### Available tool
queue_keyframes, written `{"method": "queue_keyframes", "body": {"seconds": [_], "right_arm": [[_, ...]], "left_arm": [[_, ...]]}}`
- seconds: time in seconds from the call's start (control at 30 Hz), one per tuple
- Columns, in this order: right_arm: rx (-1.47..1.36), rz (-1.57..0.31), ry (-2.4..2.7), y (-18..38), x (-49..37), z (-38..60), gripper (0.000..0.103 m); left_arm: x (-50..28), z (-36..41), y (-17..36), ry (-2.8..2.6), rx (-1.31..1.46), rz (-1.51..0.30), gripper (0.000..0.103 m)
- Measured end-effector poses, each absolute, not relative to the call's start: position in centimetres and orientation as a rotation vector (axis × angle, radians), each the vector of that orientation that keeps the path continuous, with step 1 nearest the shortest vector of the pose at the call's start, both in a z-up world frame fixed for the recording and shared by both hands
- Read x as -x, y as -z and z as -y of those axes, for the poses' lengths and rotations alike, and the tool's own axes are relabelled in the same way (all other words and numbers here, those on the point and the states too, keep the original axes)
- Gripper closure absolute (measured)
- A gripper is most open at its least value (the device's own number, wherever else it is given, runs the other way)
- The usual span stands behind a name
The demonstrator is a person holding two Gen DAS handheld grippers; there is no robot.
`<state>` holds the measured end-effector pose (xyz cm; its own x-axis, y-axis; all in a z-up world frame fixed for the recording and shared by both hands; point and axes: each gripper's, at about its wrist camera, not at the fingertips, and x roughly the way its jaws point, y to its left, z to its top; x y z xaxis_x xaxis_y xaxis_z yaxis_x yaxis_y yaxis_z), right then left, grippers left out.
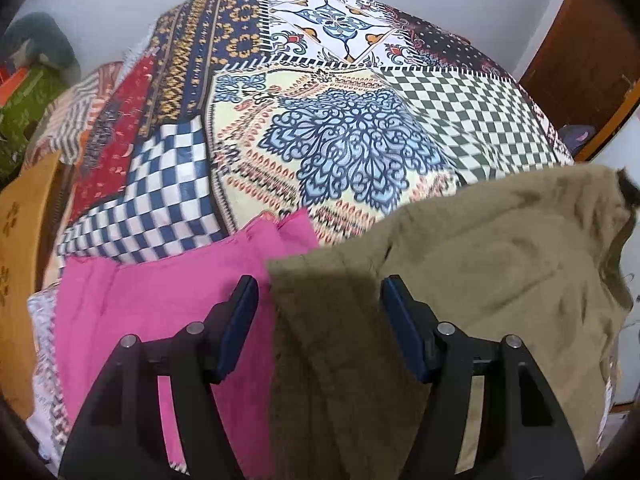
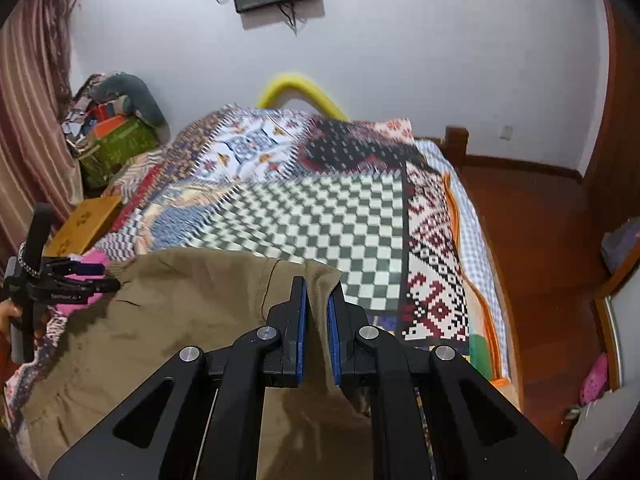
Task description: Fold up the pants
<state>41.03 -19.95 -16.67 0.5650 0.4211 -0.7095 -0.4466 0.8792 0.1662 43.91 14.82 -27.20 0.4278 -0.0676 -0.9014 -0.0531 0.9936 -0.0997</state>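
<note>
Olive-brown pants (image 1: 460, 280) lie spread on the bed (image 1: 360, 120), over its patchwork bedspread, right under both tools. The left hand-held gripper (image 1: 318, 292) points steeply down with jaws standing wide; the left edge of the pants runs between them but the pads (image 1: 240, 320) are not pressing on cloth, so nothing is held there. Just left of that gripper lies a pink garment (image 1: 160, 300), touching or slightly under the pants' edge; exact overlap is hard to tell. The right hand-held gripper (image 2: 318, 308) is nearly closed and pinches a raised ridge of pants fabric (image 2: 320, 292) at the far right corner; the cloth peaks up between the blue pads, so it is a real grip. From the right view the left gripper (image 2: 100, 276) sits at the far left edge of the pants, with a bit of the person's hand (image 2: 10, 316) behind it. Step in hand, as I judge it: setting up the first fold, one corner secured on the right and the other corner not yet taken. Next move calls for the left gripper to drop onto the pants' edge only, keeping clear of the pink garment, and close on it. Then both corners can lift together so the fold comes over even. A wooden board (image 2: 86, 220) lies well ahead to the left, out of the way.
</note>
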Motion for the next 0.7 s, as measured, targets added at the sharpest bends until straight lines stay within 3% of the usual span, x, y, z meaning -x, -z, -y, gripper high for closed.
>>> {"method": "queue_keyframes", "body": {"seconds": [0.17,0.3,0.7], "right_arm": [[0.007,-0.866,-0.5,19.2,-42.3,20.4,0.094],[-0.017,-0.871,-0.502,19.6,-42.4,20.7,0.094],[-0.056,-0.766,-0.523,13.7,-38.1,22.0,0.094]], "left_arm": [[-45.3,-14.8,28.0,0.03,0.141,-1.136,0.04],[-45.0,-14.4,27.6,0.033,0.109,-1.109,0.051],[-39.0,-13.3,18.7,0.007,0.023,-0.934,0.054]]}}
